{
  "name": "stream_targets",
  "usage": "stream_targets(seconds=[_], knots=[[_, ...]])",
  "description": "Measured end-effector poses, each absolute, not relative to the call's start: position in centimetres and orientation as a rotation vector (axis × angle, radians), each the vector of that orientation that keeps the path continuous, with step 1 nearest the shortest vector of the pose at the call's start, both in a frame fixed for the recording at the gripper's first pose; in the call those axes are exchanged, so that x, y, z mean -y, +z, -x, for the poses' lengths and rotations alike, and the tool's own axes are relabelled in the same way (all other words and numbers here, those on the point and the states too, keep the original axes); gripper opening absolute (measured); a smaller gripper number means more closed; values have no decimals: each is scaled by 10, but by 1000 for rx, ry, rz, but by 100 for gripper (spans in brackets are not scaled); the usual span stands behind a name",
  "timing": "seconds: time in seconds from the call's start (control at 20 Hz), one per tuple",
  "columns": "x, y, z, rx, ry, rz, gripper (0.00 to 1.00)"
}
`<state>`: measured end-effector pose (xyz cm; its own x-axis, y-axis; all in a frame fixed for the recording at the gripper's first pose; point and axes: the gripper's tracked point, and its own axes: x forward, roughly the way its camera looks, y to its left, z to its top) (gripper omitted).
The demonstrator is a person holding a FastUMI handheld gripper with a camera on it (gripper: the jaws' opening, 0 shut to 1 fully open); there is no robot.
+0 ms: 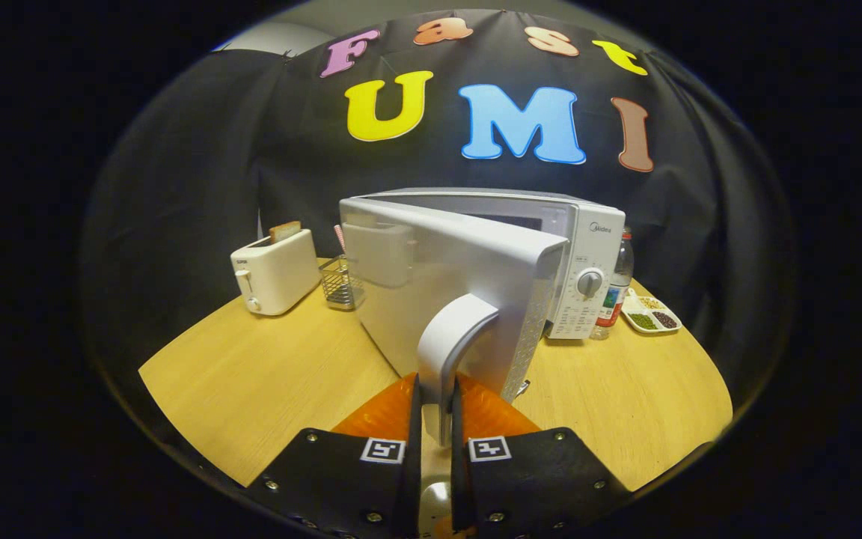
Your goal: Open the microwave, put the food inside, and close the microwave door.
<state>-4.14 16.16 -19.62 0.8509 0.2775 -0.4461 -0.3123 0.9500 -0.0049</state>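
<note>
Gripper (436,408) jaws closed on the curved door handle (450,337) of the microwave (551,247), its door (438,277) swung partly open over the tabletop (251,374); handle judged rigid, smooth, possibly slippery, best held mid-span.

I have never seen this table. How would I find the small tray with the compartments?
Start from the white microwave on the wooden table, whose door stands open with its handle between the fingers of the gripper. Beside the microwave's control panel stands a bottle, and the tray lies just past it. It alone is flat and divided, holding small portions of different colours.
</note>
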Motion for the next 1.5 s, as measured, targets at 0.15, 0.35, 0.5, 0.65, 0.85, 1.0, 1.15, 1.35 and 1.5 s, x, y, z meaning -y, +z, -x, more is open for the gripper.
stream_targets(seconds=[0.15, 0.35, 0.5, 0.65, 0.85, 1.0, 1.15, 1.35, 1.5], knots=[[-189, -198, 65, -457, 339, 91, 17], [-223, -205, 92, -470, 380, 92, 17], [-249, -206, 106, -469, 417, 98, 17], [-267, -206, 115, -465, 429, 130, 17], [-284, -206, 124, -462, 440, 167, 17], [-317, -206, 149, -467, 554, 129, 17], [-346, -197, 171, -462, 685, 80, 17], [-366, -149, 187, -402, 839, -27, 40], [-350, -101, 181, -274, 840, -27, 96]])
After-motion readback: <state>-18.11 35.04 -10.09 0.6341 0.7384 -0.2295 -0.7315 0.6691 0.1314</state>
